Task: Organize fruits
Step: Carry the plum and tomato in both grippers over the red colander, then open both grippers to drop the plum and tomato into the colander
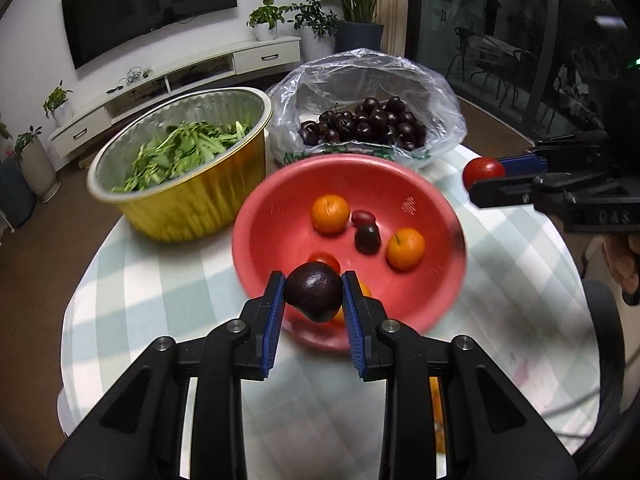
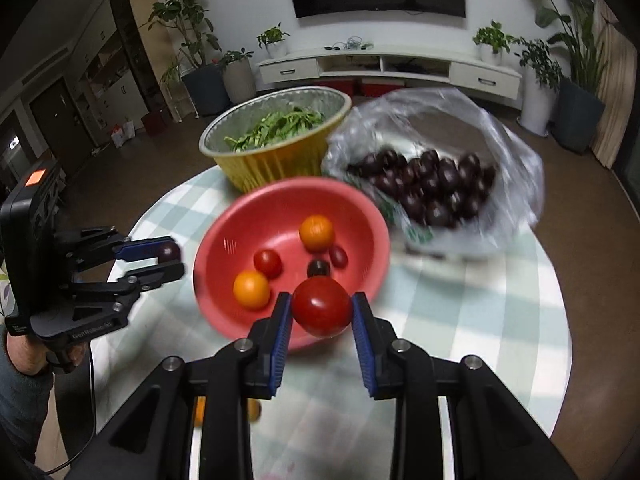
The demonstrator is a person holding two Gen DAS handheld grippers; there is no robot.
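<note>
My left gripper [image 1: 313, 296] is shut on a dark purple cherry [image 1: 314, 295], held above the near rim of the red bowl [image 1: 272, 216]. In the right wrist view my right gripper [image 2: 321, 308] is shut on a red tomato [image 2: 322, 306] over the same bowl's [image 2: 224, 232] near edge. The bowl holds two orange fruits [image 2: 317, 233], a small red tomato [image 2: 267, 263] and two dark cherries [image 2: 318, 268]. From each side the other gripper shows: the right one with its tomato [image 1: 482, 171], the left one with its cherry [image 2: 168, 252].
A gold foil bowl of leafy greens [image 1: 180, 184] stands behind the red bowl on the left. A clear plastic bag of dark cherries [image 1: 364, 124] sits behind it on the right. All rest on a round table with a checked cloth [image 1: 160, 280]. More orange fruit [image 2: 199, 410] lies near the front edge.
</note>
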